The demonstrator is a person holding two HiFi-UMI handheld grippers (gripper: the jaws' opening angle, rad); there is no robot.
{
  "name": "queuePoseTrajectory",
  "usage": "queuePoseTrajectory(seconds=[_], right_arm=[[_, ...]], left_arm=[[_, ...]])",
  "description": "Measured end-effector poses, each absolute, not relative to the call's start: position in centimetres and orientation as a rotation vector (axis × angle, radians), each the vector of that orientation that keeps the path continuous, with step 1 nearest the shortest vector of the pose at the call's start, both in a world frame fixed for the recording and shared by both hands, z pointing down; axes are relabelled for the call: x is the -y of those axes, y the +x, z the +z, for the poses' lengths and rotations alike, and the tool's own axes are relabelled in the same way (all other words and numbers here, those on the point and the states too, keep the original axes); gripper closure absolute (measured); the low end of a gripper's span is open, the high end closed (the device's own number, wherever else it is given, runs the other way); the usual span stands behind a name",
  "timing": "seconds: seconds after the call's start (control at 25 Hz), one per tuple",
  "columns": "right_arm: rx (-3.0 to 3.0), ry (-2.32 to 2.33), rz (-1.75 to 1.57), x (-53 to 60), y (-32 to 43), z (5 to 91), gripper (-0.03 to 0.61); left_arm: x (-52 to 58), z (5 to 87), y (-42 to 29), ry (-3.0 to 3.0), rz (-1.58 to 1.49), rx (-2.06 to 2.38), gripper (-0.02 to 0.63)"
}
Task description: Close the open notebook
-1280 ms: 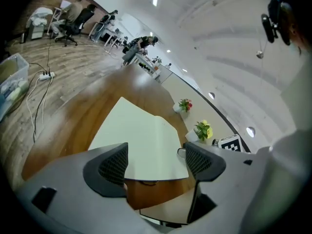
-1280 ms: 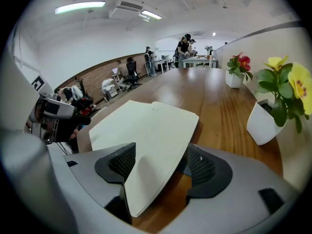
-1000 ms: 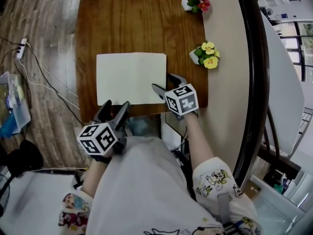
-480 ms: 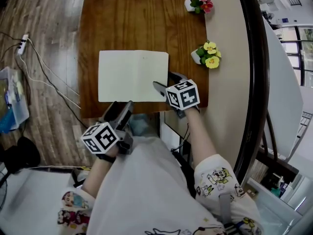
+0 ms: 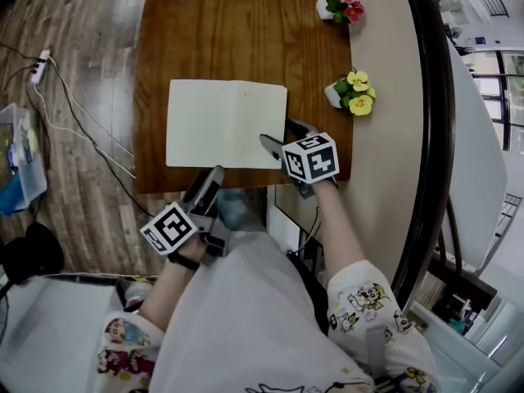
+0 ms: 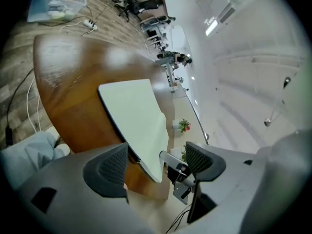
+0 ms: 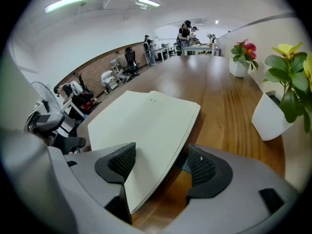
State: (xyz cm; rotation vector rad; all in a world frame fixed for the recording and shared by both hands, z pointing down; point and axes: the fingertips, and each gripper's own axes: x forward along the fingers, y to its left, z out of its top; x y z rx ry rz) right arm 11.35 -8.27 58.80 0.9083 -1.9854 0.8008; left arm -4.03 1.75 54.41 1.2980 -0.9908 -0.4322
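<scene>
The notebook point(image 5: 227, 124) lies open and flat near the front edge of the counter point(image 5: 213, 31), its two pale cream pages blank, smooth and matte, forming a broad rectangle with a faint centre fold. The right tool point(image 5: 280, 135) sits at the notebook's near right corner with its dark, ribbed pads spread fairly wide. In the right gripper view the stacked page edges of the notebook point(image 7: 146, 126) run between those pads of the right tool point(image 7: 161, 162) and are not pinched. The left tool point(image 5: 206, 178) is held just off the counter's front edge, below the notebook's near left side. In the left gripper view the left tool point(image 6: 156, 162) has its pads apart, with nothing gripped between them. The counter is glossy, reddish-brown wood with a visible grain and a rounded end. Along its right side stand two small white pots, one with yellow flowers point(image 5: 352, 92) and, farther back, one with pink and red flowers point(image 5: 344, 2), against a curved beige wall point(image 5: 389, 97). The floor point(image 5: 74, 23) is grey-brown planks, crossed by white cables from a power strip point(image 5: 37, 68). The room beyond is a bright office with swivel chairs, a brick wall and ceiling strip lights.
</scene>
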Motion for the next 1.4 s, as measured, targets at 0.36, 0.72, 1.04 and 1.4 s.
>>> queuePoseTrajectory(seconds=[0.36,0.72,1.04,1.4], right_arm=[[1.992,0.913,0.802,8.3,11.4,58.8,0.279],[1.985,0.887,0.797,8.3,11.3,58.8,0.279],[1.993,0.843,0.781,8.2,11.4,58.7,0.278],[1.997,0.829,0.778,8.1,11.4,58.7,0.279]], left_arm=[[-1.0,55.6,-4.5,1.128,-0.577,1.010,0.268],[0.0,55.6,-4.3,1.133,-0.629,1.020,0.270],[-0.2,55.5,-5.4,1.168,-0.608,1.024,0.269],[0.1,55.5,-8.7,1.195,-0.603,1.082,0.269]])
